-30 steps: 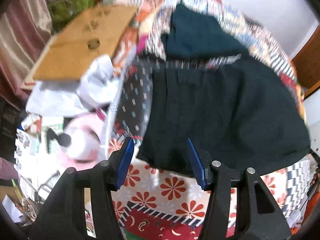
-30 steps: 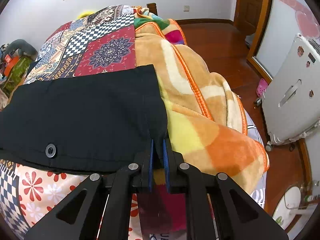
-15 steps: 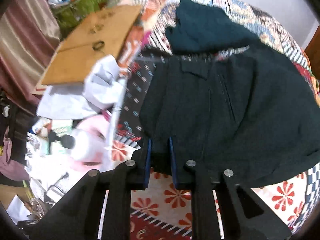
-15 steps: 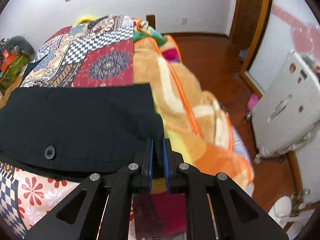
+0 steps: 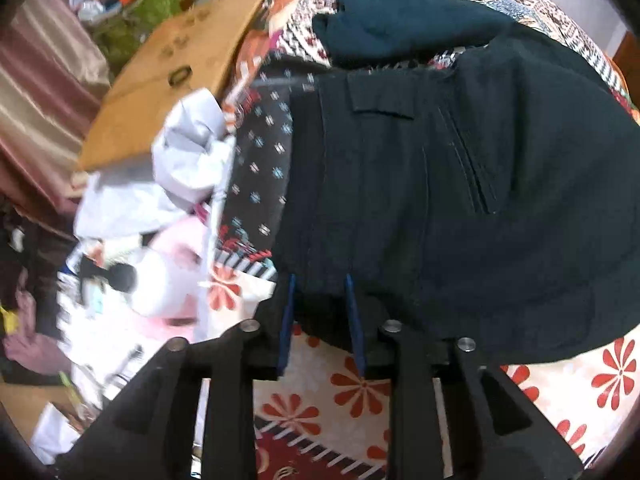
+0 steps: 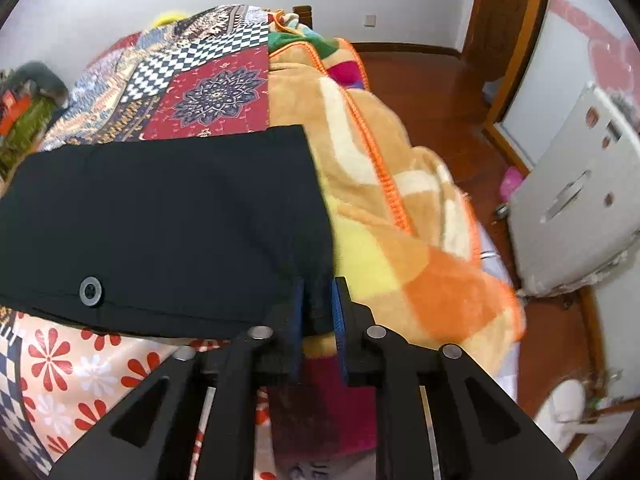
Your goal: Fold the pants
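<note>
The black pants (image 5: 460, 208) lie spread across the patterned quilt (image 5: 360, 392) of a bed, their fabric filling the middle and the 3 o'clock side of the left wrist view. A flap pocket and a slanted seam pocket show on the upper surface. The left tool (image 5: 320, 312) sits at the near edge of the garment at about 6 o'clock in its view; its two blue-lined fingers (image 5: 287, 320) stand slightly apart with a bunch of the dark cloth pinched between them, so it grips the pants. Beyond the pants, toward 12 o'clock, a dark teal garment (image 5: 392, 12) lies bunched on the quilt. At 10 o'clock a cardboard box (image 5: 168, 84) rests beside the bed, with crumpled white paper (image 5: 188, 160) just below it and a pink and white object (image 5: 160, 276) at 9 o'clock, blurred.

In the right wrist view the pants (image 6: 160, 220) stretch from 9 o'clock to the centre, and a round button (image 6: 91, 291) shows near their near edge. The right tool (image 6: 318, 312) holds the corner of the garment between its narrowly parted fingers (image 6: 298, 312). An orange and yellow fleece blanket (image 6: 400, 208) lies just beside that corner, running toward 3 o'clock. A wooden floor (image 6: 440, 92) and a white appliance (image 6: 580, 200) show past the bed.
</note>
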A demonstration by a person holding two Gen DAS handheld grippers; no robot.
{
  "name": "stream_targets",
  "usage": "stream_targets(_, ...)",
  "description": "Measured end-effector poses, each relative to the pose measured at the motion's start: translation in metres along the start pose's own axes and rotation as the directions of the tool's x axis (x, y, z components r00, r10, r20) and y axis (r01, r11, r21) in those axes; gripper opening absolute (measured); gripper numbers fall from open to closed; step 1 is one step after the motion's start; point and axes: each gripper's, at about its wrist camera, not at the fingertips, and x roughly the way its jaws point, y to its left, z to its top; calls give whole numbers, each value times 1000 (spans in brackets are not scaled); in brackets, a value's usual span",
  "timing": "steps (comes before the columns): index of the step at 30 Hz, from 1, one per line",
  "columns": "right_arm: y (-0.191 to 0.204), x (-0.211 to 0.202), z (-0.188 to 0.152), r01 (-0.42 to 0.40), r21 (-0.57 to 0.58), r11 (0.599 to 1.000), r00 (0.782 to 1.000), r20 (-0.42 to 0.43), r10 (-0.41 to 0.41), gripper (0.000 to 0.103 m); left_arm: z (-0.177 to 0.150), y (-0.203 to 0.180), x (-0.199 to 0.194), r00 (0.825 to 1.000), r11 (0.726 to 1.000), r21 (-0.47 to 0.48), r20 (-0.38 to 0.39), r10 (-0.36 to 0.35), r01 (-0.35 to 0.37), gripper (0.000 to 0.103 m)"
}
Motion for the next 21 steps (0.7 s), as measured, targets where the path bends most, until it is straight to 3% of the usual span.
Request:
stream_targets(2,1,-10,5,15,-25,1000,1000,16,-14,20,4,3,-13,1000,1000,-3,21,-10,10,31)
stream_targets(5,12,-34,16,-1,-61,998,997,71,5,20,12,7,-47,992,995,-18,81,-93,95,31)
stream_targets(8,45,-63,31,-63,-142,988,987,136,82,20,15,-10,-88,974,991,29,181,-136,133,38)
stream_targets(11,92,-83,38,-155,-251,955,966,166,200,20,12,-38,-109,955,979,104,224,-194,175,44)
stream_targets(15,162,-93,35,-280,-408,869,923,134,361,20,3,-79,-115,946,952,218,198,-258,214,44)
stream_targets(18,211,-92,27,-397,-496,772,872,60,486,21,-2,-98,-108,944,933,271,162,-288,238,50)
stream_targets(21,247,-84,19,-457,-543,704,843,-12,538,25,-6,-116,-100,947,917,324,142,-289,231,55)
